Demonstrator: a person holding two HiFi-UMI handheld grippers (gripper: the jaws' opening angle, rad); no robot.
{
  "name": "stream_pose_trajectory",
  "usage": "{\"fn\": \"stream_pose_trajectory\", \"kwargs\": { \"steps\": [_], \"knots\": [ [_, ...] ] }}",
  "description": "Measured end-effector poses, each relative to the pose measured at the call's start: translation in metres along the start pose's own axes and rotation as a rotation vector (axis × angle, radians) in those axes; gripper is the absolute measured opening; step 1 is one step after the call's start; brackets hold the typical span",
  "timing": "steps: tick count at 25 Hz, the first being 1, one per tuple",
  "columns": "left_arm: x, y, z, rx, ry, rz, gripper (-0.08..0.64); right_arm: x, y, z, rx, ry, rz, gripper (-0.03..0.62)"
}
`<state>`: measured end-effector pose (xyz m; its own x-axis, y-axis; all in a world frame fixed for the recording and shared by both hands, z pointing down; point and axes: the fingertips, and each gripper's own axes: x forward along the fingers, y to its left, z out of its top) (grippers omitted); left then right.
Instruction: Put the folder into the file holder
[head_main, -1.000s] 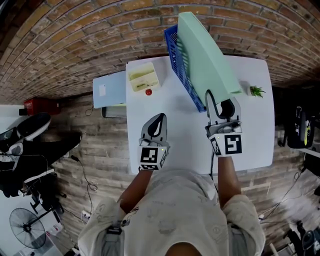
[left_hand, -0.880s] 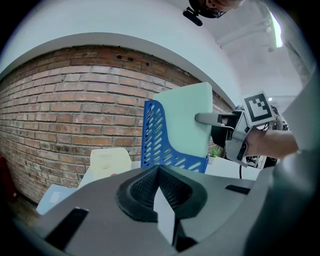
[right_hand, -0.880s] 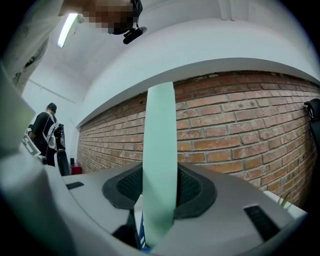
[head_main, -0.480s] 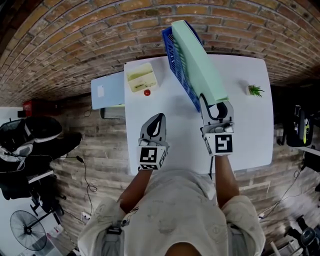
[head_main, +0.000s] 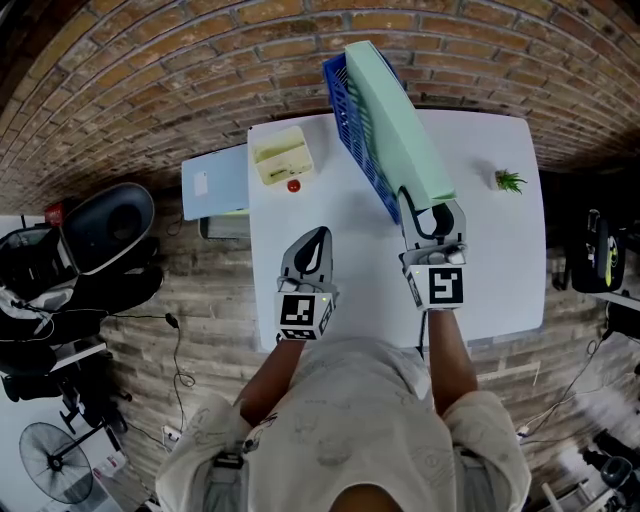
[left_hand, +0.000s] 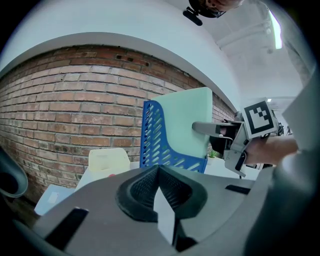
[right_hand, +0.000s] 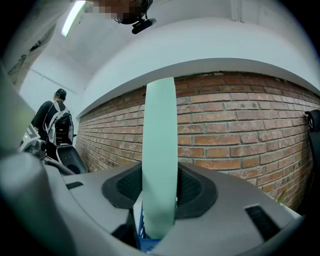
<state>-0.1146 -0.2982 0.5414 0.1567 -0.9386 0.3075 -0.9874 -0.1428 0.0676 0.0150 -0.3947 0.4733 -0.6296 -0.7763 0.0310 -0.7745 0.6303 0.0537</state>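
Note:
A mint-green folder (head_main: 395, 120) stands on edge, leaning into the blue slotted file holder (head_main: 348, 125) at the back of the white table (head_main: 500, 270). My right gripper (head_main: 425, 205) is shut on the folder's near edge. In the right gripper view the folder (right_hand: 160, 150) runs straight up between the pads, with the holder's blue rim (right_hand: 142, 236) below it. My left gripper (head_main: 315, 240) rests over the table's front left part, shut with nothing in it. The left gripper view shows the holder (left_hand: 160, 135), the folder (left_hand: 187, 120) and the right gripper (left_hand: 207, 128) to the right.
A pale yellow box (head_main: 284, 155) and a small red thing (head_main: 296, 185) lie at the table's back left. A little green plant (head_main: 511, 181) stands at the back right. A light blue unit (head_main: 215, 180) adjoins the table's left edge. Brick wall behind.
My right gripper has shifted left with the folder, whose far end has swung into line with the file holder. The left gripper has stayed put. Dark things on the floor at left have moved.

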Motion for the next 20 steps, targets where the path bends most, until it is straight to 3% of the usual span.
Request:
{"fn": "stream_pose_trajectory", "kwargs": {
  "steps": [10, 14, 20],
  "knots": [
    [-0.004, 0.003, 0.004, 0.000, -0.018, 0.004, 0.014, -0.003, -0.006, 0.002, 0.017, 0.000, -0.046, 0.223],
    [-0.007, 0.002, 0.008, 0.000, -0.034, -0.002, 0.014, -0.009, -0.013, 0.015, 0.028, -0.011, -0.073, 0.270],
    [-0.011, 0.000, 0.015, 0.004, -0.059, -0.024, 0.014, -0.021, -0.015, 0.045, 0.006, -0.064, -0.082, 0.281]
  ]
}}
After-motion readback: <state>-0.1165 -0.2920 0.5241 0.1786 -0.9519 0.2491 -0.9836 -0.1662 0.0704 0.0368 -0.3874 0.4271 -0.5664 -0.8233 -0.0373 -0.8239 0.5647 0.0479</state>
